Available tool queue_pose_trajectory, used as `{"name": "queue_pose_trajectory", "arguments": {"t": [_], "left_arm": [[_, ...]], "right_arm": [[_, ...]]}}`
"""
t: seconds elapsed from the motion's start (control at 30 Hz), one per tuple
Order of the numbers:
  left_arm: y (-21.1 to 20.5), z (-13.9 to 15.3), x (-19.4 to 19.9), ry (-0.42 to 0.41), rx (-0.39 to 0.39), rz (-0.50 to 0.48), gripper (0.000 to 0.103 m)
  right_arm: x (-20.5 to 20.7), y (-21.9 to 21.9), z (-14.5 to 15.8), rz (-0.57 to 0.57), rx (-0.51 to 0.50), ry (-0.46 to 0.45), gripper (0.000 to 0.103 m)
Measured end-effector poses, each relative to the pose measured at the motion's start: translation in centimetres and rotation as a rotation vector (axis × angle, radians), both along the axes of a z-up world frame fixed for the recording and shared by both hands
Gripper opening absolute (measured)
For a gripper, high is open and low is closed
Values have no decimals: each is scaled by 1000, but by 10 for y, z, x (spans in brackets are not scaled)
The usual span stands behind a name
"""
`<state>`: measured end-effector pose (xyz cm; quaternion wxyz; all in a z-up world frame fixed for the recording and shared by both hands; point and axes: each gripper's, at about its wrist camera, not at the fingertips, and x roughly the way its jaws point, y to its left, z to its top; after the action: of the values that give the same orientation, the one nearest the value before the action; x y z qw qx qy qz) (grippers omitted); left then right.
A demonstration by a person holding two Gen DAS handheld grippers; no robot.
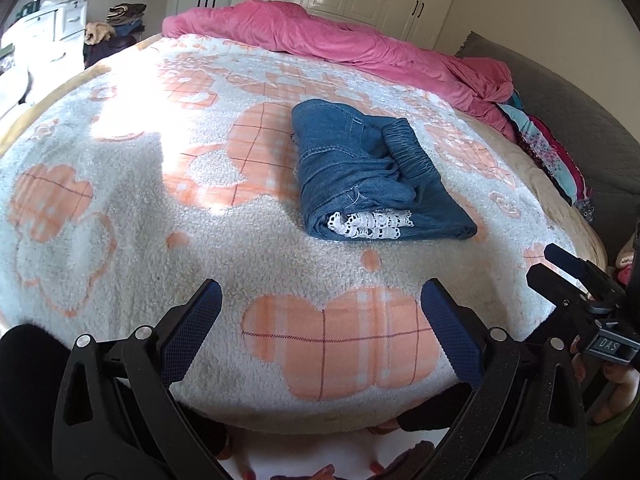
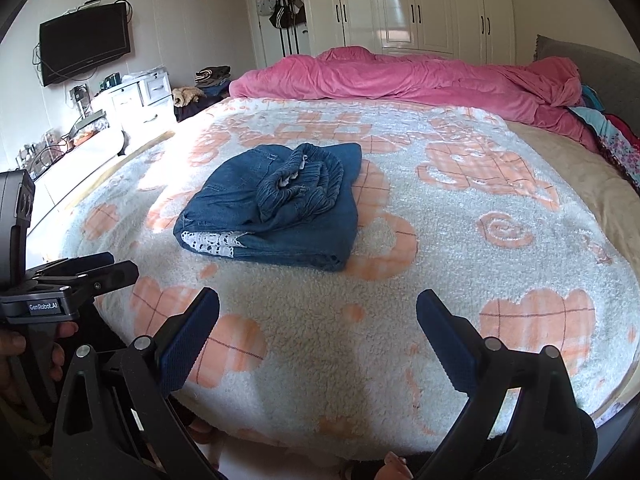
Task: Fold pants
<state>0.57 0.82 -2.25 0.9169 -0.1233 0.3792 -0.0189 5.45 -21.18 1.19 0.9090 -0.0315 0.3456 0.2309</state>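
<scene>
Left hand-held gripper [image 1: 322, 304] marked "GenRobot.AI", jaws wide apart, holding nothing, folded denim pants [image 1: 368, 176] with white lace trim on the bed [image 1: 120, 208] ahead of both, right hand-held gripper [image 2: 318, 312] marked "DAS", likewise wide apart, empty

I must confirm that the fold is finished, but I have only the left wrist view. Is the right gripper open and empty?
Observer: Yes. In its own view the right gripper is open, with nothing between its fingers.
Operator: Is the waistband lying flat and closed?
Observer: No. The elastic waistband sits bunched on top of the folded pants, and its mouth gapes toward the right camera, showing something white inside.
</scene>
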Motion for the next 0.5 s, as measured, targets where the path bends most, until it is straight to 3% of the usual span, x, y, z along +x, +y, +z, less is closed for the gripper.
{"name": "queue_pose_trajectory", "arguments": {"t": [0.5], "left_arm": [[2, 7, -3, -1, 20, 20, 94]], "right_arm": [[-1, 0, 2, -9, -9, 6, 98]]}}
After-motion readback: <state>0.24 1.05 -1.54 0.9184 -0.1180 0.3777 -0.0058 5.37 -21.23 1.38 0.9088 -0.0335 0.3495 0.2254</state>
